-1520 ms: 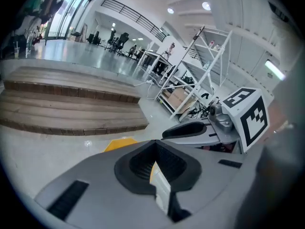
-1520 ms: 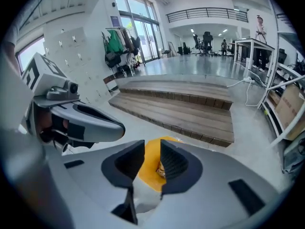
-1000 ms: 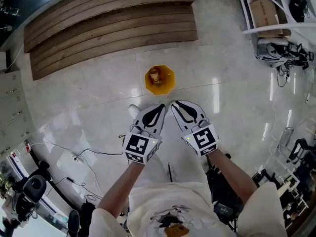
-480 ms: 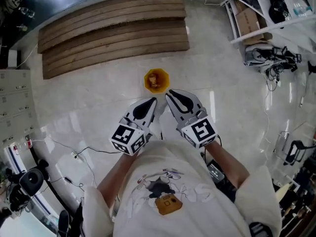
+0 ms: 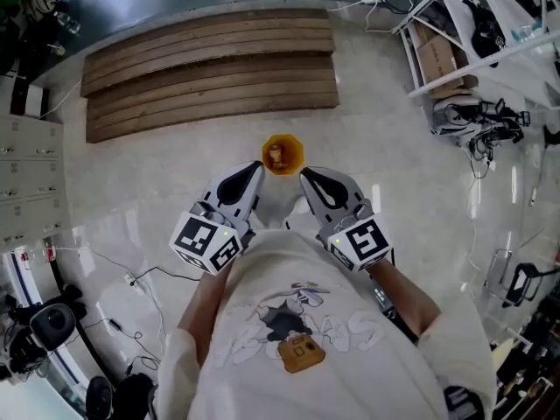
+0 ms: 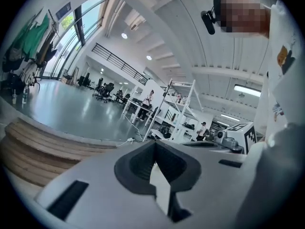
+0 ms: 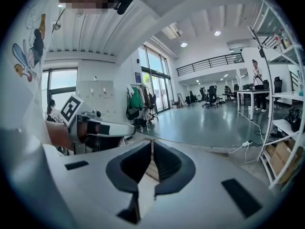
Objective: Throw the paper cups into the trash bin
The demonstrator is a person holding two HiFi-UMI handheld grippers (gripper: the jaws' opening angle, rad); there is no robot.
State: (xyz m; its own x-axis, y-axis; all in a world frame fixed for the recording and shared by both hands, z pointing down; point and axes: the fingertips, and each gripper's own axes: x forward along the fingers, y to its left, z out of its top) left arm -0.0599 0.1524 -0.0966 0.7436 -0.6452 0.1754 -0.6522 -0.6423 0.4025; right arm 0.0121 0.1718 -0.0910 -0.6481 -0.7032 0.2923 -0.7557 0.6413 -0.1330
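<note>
A yellow trash bin (image 5: 282,154) stands on the pale floor just beyond both grippers, and a paper cup (image 5: 276,154) lies inside it. My left gripper (image 5: 250,170) is raised in front of the person's chest, shut and empty, its tip left of the bin. My right gripper (image 5: 307,178) is held beside it, right of the bin, jaws closing to a touching line with nothing between them. In the left gripper view the jaws (image 6: 153,145) meet, pointing out over the hall. The right gripper view shows its jaws (image 7: 151,145) together too.
A curved wooden slat platform (image 5: 210,68) lies beyond the bin. A white metal rack (image 5: 464,42) with boxes stands at the upper right, with gear (image 5: 472,116) below it. Cables (image 5: 131,278) run over the floor at the left, beside grey lockers (image 5: 26,173).
The view has pulled back and the bin looks smaller and farther. Both grippers have risen toward the chest, the left one shifting left. A white thing by the left gripper is out of sight.
</note>
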